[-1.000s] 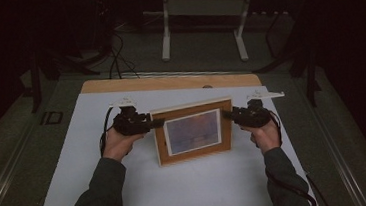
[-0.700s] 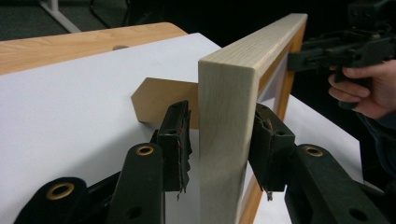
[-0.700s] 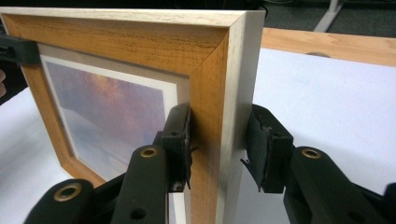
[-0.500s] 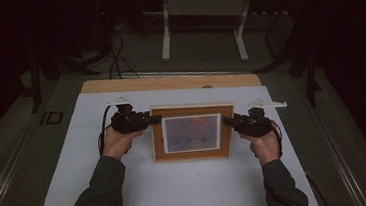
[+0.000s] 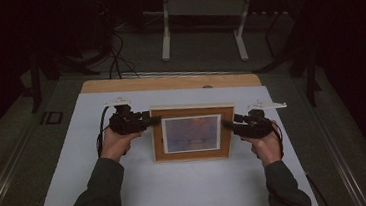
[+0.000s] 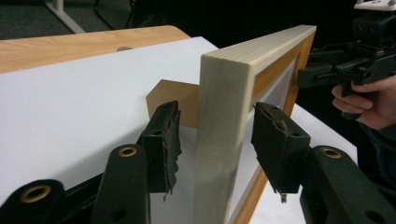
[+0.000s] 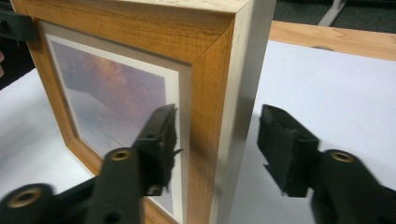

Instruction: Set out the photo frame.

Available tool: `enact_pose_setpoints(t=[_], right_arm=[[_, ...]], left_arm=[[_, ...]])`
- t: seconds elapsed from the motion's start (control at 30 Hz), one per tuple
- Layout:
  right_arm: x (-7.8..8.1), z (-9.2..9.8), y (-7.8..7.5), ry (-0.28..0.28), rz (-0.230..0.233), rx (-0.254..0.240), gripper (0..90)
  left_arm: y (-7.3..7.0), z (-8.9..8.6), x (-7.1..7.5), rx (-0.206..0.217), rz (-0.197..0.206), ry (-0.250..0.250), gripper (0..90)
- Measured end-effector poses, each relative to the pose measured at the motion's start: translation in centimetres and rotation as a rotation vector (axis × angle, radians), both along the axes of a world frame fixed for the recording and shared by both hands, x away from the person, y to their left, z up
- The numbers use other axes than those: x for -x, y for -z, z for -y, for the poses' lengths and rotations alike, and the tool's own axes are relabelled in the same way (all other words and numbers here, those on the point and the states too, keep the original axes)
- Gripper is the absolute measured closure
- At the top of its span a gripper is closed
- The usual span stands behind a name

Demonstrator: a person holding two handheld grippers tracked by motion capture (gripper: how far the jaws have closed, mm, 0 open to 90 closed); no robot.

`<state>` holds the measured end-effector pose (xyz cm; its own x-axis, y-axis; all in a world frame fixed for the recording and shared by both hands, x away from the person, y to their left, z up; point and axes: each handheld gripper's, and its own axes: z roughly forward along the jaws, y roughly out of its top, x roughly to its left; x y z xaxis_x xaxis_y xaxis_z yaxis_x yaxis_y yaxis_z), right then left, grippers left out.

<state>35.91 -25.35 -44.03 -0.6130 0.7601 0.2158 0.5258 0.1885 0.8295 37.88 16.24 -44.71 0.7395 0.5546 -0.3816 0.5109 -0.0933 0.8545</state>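
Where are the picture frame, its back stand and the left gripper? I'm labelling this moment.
picture frame (image 5: 191,111): high view, top wooden rail.
back stand (image 6: 173,98): left gripper view, brown panel behind the frame.
left gripper (image 5: 153,120): high view, between the tips at the frame's left edge.

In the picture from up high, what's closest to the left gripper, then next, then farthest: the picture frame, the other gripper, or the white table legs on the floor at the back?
1. The picture frame, right beside the left gripper, whose fingers straddle its left edge.
2. The right gripper, across at the frame's right edge.
3. The white table legs, on the floor beyond the table's far edge.
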Motion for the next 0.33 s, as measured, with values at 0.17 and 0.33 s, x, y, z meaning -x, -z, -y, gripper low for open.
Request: enact_pose_setpoints(t=[0.17,0.33], right_arm=[[0.3,0.3,-0.3,-0.024,0.015,-0.013,37.1],[0.8,0.9,-0.8,-0.028,0.02,-0.021,33.4]], left_arm=[[-0.3,-0.5,0.8,0.002,0.014,-0.015,47.9],[-0.6,-1.4,2.1,-0.037,0.035,-0.081,45.6]])
